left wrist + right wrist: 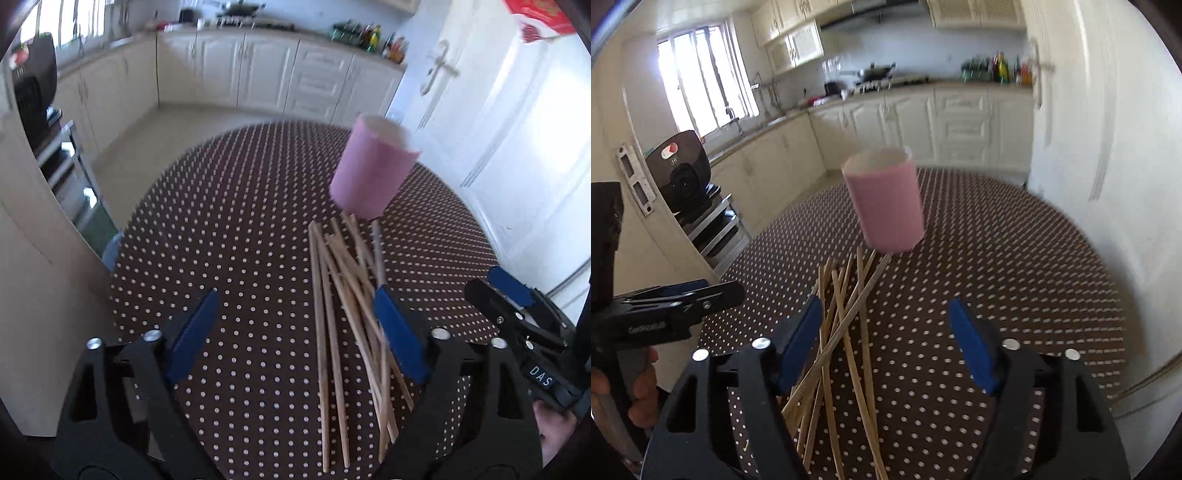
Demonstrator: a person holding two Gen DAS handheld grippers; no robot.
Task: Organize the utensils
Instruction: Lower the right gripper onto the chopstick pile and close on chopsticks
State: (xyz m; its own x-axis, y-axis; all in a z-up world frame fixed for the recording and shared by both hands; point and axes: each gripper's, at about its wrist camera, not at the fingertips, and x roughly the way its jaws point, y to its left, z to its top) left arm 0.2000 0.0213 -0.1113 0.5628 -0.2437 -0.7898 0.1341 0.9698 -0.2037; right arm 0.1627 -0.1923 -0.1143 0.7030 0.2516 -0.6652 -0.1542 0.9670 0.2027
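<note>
Several wooden chopsticks (343, 306) lie in a loose pile on the brown dotted tablecloth (229, 236). They also show in the right wrist view (846, 339). A pink holder cup (373, 170) stands just beyond the pile; it shows in the right wrist view (886, 203) too. My left gripper (295, 310) is open and empty above the table, with the pile under its right finger. My right gripper (884, 325) is open and empty, with the pile under its left finger. Each gripper appears at the edge of the other's view.
The round table (1015, 258) stands close to a white door (498, 129) and wall on the right. A rack with a black appliance (683, 173) stands to the left. Kitchen cabinets (923, 122) line the far wall.
</note>
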